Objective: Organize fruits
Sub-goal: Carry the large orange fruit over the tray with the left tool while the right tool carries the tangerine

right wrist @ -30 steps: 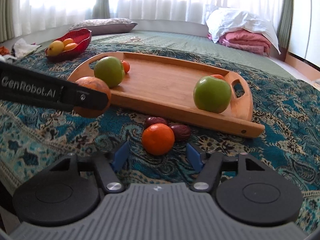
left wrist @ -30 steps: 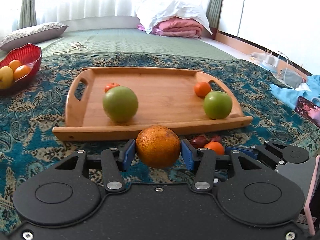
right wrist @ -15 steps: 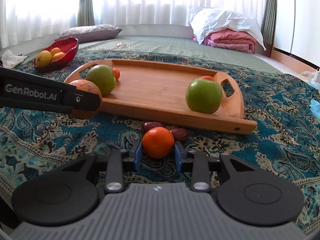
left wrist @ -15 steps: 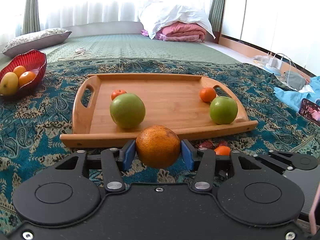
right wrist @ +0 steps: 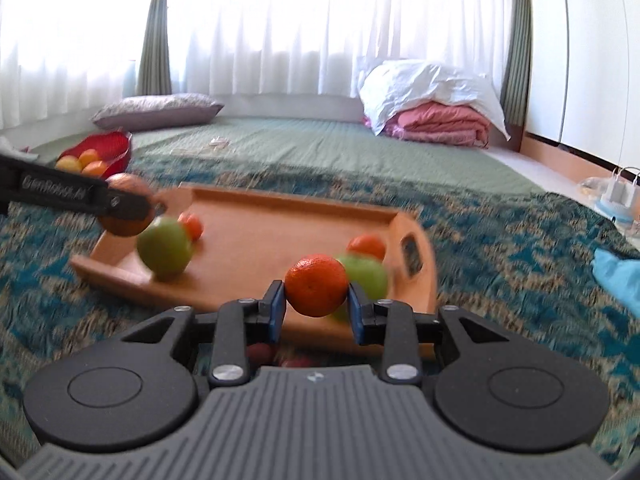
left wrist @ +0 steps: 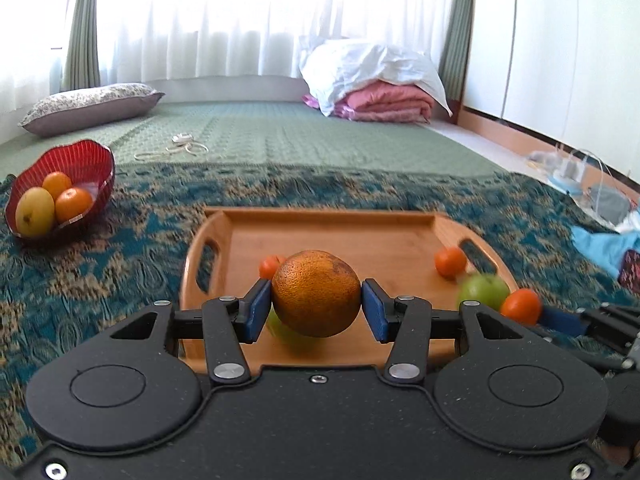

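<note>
Room: bright white curtains along the far wall, green mat under them, patterned teal blanket [left wrist: 120, 264] spread nearest us
Far corner: white bedding [left wrist: 372, 68] heaped on a folded pink quilt [left wrist: 388, 104]; grey pillow [left wrist: 92, 106] at far left
Tray [left wrist: 340, 236]: wooden, with cut-out handles, lying on the blanket in the middle
Left gripper [left wrist: 317, 309]: blue pads pressed on both sides of a big orange [left wrist: 316, 293], held up off the blanket over the tray's near edge
Right gripper [right wrist: 316, 299]: jaws have just been closing and now pinch a tangerine [right wrist: 316, 285], lifted clear of the blanket in front of the tray's near right corner
On the tray, left: green apple [right wrist: 164, 249] with a small orange fruit [right wrist: 192, 225] touching it on the far side
On the tray, right: second green apple [right wrist: 368, 276] by the right handle, another small orange fruit [right wrist: 366, 246] just behind it
Under the right gripper: dark red fruits [right wrist: 260, 352] on the blanket, mostly hidden and blurred
Bowl [left wrist: 86, 160]: red, ribbed, at far left on the blanket, well apart from the tray, holding a yellow fruit [left wrist: 35, 211] and two orange ones
Right edge: blue cloth [left wrist: 600, 248] on the blanket; white cords and a charger on the floor beyond
Sharpness: tray fruits smeared in both views
</note>
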`<state>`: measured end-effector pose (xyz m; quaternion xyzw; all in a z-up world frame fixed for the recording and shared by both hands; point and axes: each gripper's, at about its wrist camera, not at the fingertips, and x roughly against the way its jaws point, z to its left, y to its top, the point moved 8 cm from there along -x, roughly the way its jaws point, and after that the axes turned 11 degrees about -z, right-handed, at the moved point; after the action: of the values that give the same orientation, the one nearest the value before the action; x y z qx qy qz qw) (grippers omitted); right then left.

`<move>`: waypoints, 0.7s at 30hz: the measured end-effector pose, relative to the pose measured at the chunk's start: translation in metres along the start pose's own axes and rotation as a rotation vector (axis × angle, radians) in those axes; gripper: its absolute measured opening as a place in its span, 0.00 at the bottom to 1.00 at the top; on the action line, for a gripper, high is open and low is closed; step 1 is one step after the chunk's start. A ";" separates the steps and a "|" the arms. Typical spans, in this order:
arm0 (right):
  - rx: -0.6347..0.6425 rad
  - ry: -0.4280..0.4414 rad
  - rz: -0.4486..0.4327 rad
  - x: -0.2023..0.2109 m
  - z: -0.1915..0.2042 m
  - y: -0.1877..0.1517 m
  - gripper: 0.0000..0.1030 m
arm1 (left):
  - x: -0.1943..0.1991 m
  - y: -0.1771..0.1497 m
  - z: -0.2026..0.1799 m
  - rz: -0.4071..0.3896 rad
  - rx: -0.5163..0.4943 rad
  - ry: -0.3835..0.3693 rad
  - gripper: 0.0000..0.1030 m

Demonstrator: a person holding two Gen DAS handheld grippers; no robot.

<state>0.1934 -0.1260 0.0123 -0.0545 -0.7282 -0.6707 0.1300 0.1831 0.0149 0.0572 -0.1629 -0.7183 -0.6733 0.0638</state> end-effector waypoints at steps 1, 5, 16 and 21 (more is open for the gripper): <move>-0.010 0.000 -0.003 -0.004 -0.004 0.006 0.36 | -0.003 0.005 0.003 -0.004 0.006 0.004 0.46; -0.058 -0.001 0.008 -0.027 -0.021 0.028 0.36 | -0.022 0.021 0.014 0.005 0.045 0.007 0.46; -0.166 0.003 0.157 -0.111 -0.058 0.055 0.36 | -0.097 0.039 0.039 0.132 0.165 -0.022 0.46; -0.189 0.004 0.241 -0.142 -0.063 0.048 0.36 | -0.131 0.035 0.049 0.179 0.186 0.014 0.46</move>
<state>0.3488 -0.1703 0.0252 -0.1522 -0.6498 -0.7160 0.2051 0.3232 0.0451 0.0455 -0.2148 -0.7599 -0.5965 0.1435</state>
